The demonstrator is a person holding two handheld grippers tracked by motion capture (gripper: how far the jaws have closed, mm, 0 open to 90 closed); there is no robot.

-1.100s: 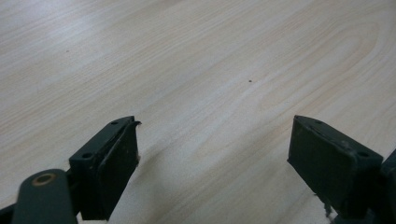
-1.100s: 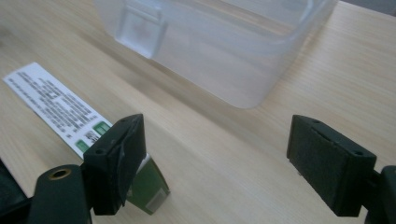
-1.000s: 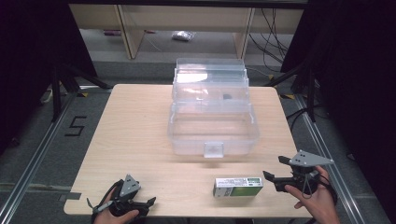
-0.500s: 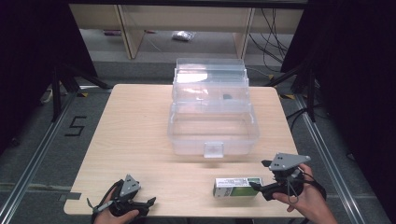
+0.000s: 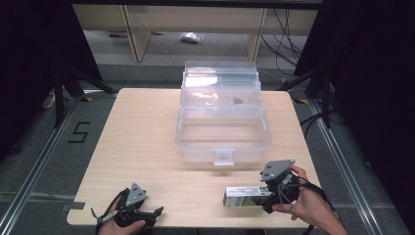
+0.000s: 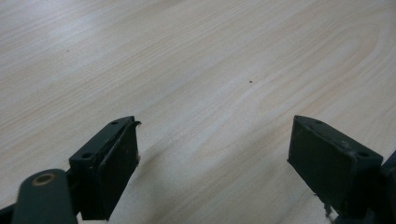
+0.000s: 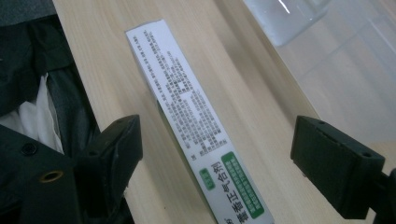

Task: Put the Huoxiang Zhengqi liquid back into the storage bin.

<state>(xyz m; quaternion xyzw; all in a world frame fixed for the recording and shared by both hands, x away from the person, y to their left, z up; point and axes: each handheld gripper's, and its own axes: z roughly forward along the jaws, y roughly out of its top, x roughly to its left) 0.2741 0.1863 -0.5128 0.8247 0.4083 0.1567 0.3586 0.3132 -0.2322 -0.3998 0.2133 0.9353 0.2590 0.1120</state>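
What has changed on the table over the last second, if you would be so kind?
The right gripper has moved in from the table's right edge, leftward to the near end of the small green and white box; its jaws now stand open on either side of it, not yet closed. The box, the clear plastic case and the open left gripper stayed put.

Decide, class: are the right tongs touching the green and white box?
Apart. In the right gripper view the box lies between the open right tongs, with bare table showing on both sides of it.
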